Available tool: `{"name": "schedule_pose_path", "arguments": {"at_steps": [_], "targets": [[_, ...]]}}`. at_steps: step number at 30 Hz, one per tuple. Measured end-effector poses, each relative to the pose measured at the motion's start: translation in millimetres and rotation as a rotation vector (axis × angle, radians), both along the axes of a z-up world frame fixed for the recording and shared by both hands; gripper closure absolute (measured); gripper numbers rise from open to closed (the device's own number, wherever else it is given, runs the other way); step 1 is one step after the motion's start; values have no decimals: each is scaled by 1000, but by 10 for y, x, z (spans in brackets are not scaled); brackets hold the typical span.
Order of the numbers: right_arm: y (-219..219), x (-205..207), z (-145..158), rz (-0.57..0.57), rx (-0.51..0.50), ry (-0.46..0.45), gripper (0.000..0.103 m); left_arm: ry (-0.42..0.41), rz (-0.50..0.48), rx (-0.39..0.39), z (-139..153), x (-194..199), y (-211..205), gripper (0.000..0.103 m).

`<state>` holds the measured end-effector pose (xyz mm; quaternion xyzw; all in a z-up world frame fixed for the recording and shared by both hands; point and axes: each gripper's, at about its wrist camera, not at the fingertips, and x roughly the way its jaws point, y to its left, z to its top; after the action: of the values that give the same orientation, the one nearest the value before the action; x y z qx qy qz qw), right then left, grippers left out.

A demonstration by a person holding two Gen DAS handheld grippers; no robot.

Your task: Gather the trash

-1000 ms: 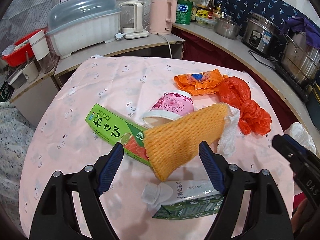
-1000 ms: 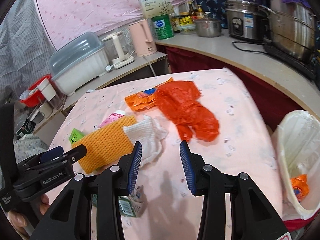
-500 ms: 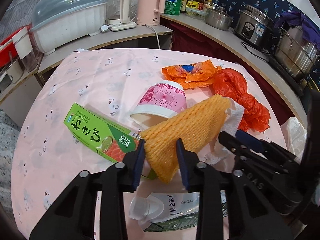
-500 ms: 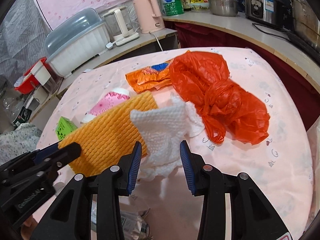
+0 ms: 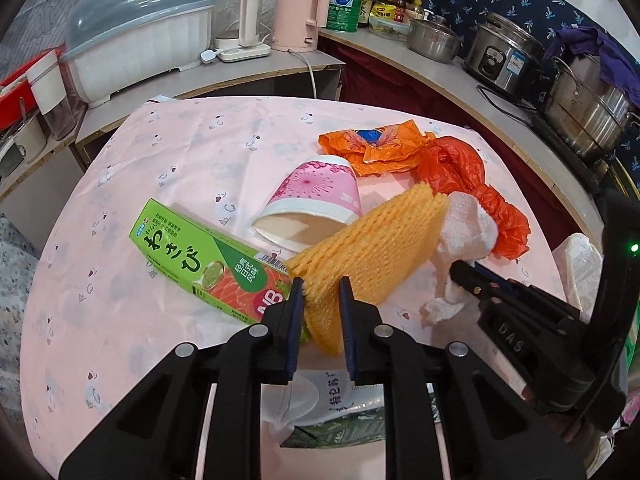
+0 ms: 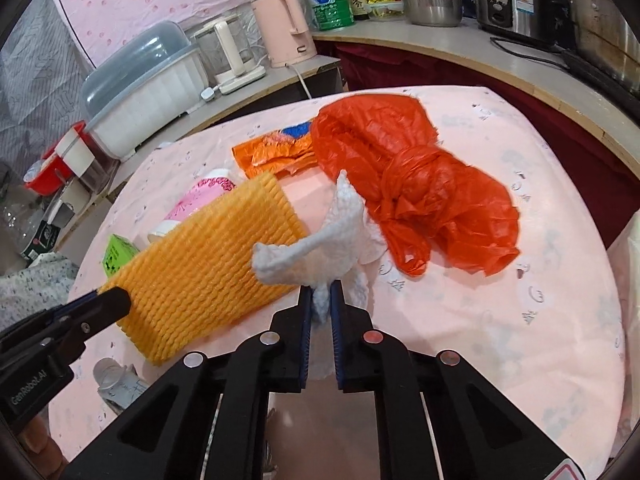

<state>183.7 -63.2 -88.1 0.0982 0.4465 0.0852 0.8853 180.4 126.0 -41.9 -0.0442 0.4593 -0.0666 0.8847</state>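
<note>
Trash lies scattered on the round table under a pale pink printed cloth (image 5: pixel 168 152). Left gripper (image 5: pixel 320 292) closing, pads pinching the near corner of the ribbed orange foam net sleeve (image 5: pixel 372 248). Right gripper (image 6: pixel 320 300) closing on a tail of the white knitted foam net (image 6: pixel 316 252). Neither piece is binned yet. Left to collect: green wasabi carton (image 5: pixel 208 260), tipped pink paper cup (image 5: pixel 316 200), crumpled orange-red plastic bag (image 6: pixel 424 196), orange snack wrapper (image 5: pixel 376 144), squashed green drink carton (image 5: pixel 332 412). Kitchen counter behind holds a pink kettle (image 5: pixel 300 8), a covered white dish rack and steel pots
</note>
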Motion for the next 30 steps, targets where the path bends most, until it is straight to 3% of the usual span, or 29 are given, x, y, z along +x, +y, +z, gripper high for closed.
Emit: {"name": "schedule_pose_path", "arguments": {"at_steps": [12,18,26,27,29,30], "targets": [[-237,-327,413,-44,28,-88,94,-15,-50,-44,169,-260,-123,86],[-303,-481,487,-47,31,-100,94,14,-107,-104,169,-411,-227,86],[-457,-639,521,-78,35,-107,94,0,-166,-84,156,-625,-415,86],[-467,-646,523,-80,35,-108,94,1,-158,-80,156,-616,-410,84],[-501,-661,527,-83,35,-108,94,-2,-135,-71,161,-591,-377,61],[-514,-675,529,-86,36,-109,94,-9,-115,-68,176,-572,-347,56]]}}
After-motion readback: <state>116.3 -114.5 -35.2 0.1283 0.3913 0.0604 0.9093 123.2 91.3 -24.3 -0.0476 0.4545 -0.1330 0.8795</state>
